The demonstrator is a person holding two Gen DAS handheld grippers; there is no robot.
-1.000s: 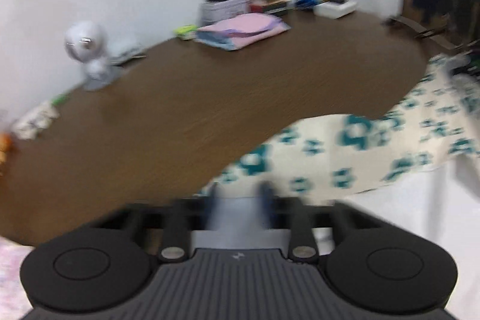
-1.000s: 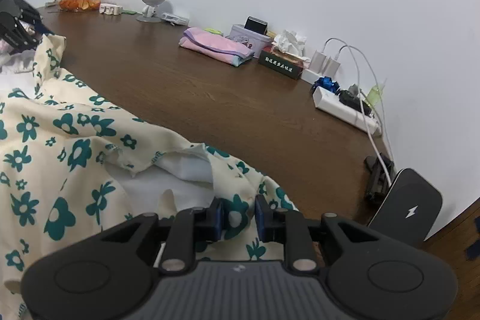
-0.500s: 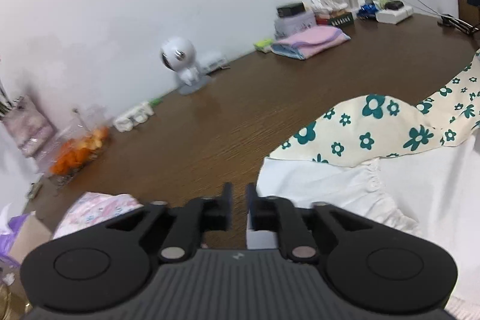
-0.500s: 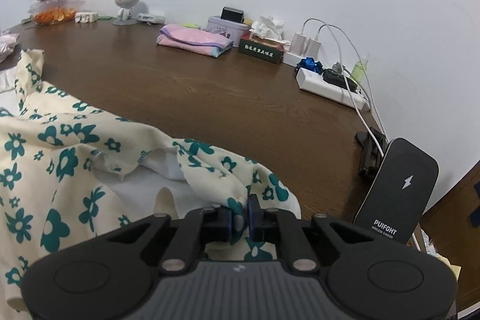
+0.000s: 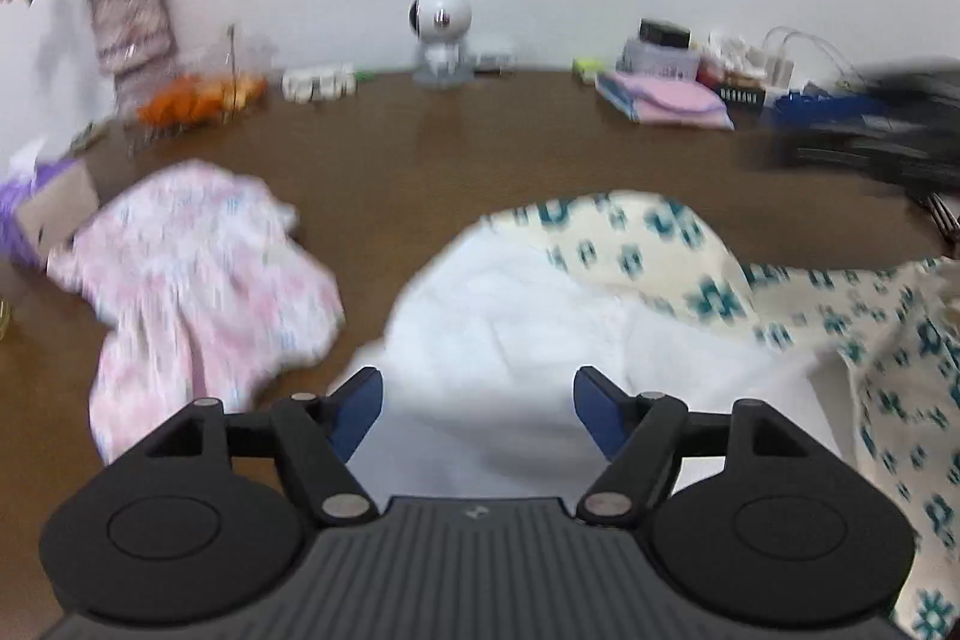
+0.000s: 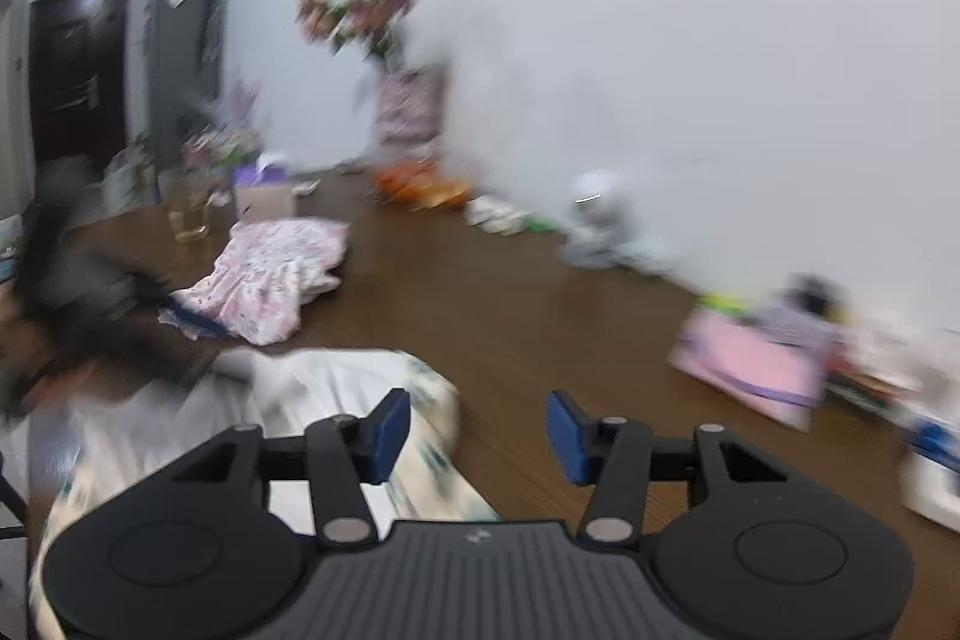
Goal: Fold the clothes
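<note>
Both grippers have just let go of the flowered dress point(image 5: 678, 244): a second ago each pinched its cloth, and now the left gripper point(image 5: 477, 400) and the right gripper point(image 6: 478, 427) have been opening and stand spread with nothing between the pads. The dress lies doubled over on the table point(image 5: 480, 148) near its front edge, white lining up. That fold looks laid; the crumpled pink dress point(image 5: 198, 274) toward the table's left end looks unfolded.
</note>
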